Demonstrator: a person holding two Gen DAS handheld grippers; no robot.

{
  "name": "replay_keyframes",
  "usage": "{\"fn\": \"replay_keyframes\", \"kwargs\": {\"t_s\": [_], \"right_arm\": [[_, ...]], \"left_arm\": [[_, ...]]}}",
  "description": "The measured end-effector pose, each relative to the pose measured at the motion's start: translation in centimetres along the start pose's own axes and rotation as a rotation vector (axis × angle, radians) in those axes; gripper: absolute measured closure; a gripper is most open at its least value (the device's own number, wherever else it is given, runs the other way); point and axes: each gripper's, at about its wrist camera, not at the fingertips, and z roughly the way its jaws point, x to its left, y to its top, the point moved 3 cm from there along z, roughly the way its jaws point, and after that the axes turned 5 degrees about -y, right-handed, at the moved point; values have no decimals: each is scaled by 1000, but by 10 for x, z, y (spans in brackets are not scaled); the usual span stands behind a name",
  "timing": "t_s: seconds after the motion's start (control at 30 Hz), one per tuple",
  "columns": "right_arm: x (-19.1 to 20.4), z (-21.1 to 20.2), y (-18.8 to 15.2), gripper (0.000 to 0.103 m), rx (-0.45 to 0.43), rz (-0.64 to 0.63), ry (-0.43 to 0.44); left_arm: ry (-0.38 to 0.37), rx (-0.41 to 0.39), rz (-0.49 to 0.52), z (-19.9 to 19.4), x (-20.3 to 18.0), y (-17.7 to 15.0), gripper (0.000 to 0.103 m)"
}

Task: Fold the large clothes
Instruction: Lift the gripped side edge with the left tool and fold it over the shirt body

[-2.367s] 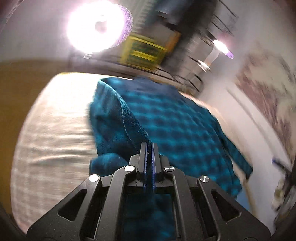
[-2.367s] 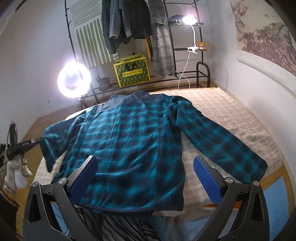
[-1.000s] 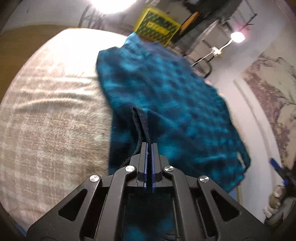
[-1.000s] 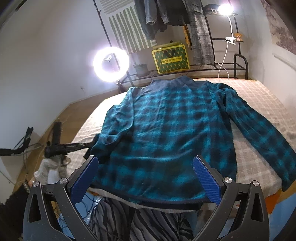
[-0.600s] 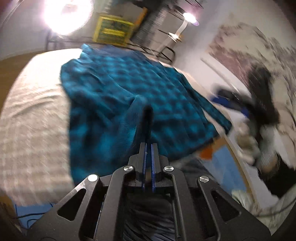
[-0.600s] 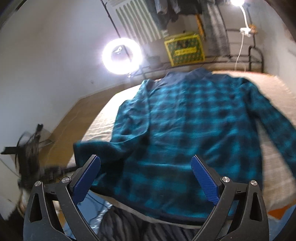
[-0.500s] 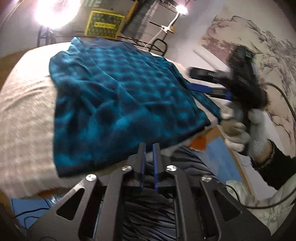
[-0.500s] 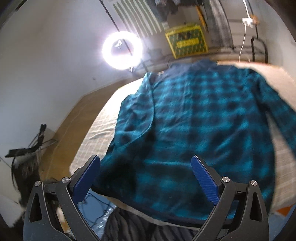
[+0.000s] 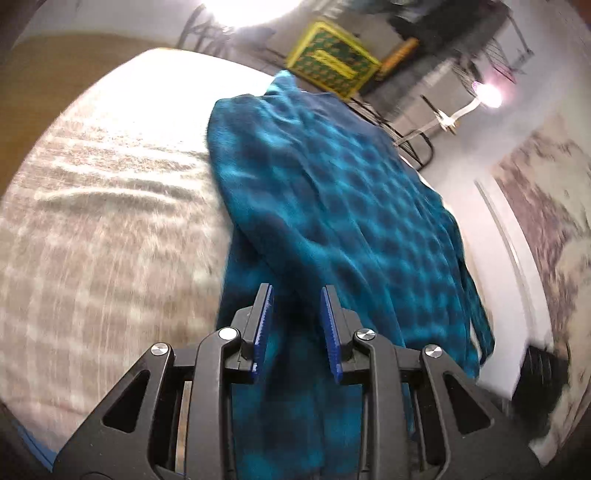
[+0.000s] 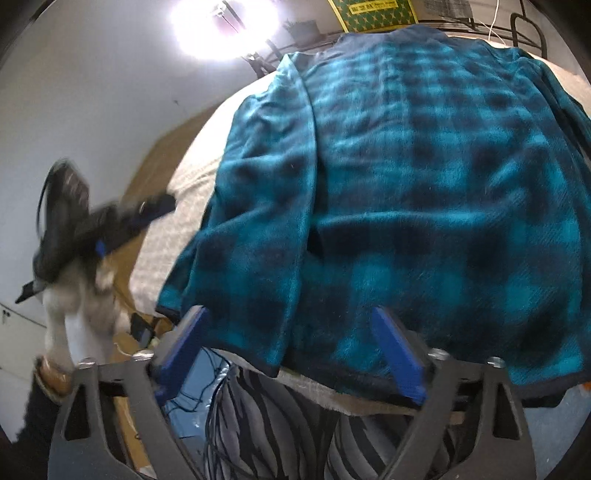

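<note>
A teal and black plaid shirt lies spread on the bed, its left sleeve folded in over the body. My left gripper is partly open and empty, just above the shirt's near left edge; it also shows in the right wrist view, blurred, to the left of the shirt. My right gripper is wide open and empty, at the shirt's bottom hem over the bed's front edge.
The bed has a beige checked cover. A ring light and a yellow-green box stand beyond the bed's far end. A white wall with a mural runs along the right. Striped fabric hangs below the front edge.
My left gripper carried the left sleeve in over the shirt's body, let it go, opened, and swung back to the shirt's left edge. My right gripper came closer to the bottom hem.
</note>
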Motion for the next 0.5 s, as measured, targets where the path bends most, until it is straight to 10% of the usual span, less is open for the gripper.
{"fn": "replay_keyframes", "kwargs": {"t_s": [0.27, 0.5], "right_arm": [[80, -7, -11, 18, -69, -309, 57], [140, 31, -48, 18, -79, -681, -106]], "left_arm": [[-12, 75, -97, 48, 26, 28, 78], [-26, 88, -100, 50, 36, 34, 78]]}}
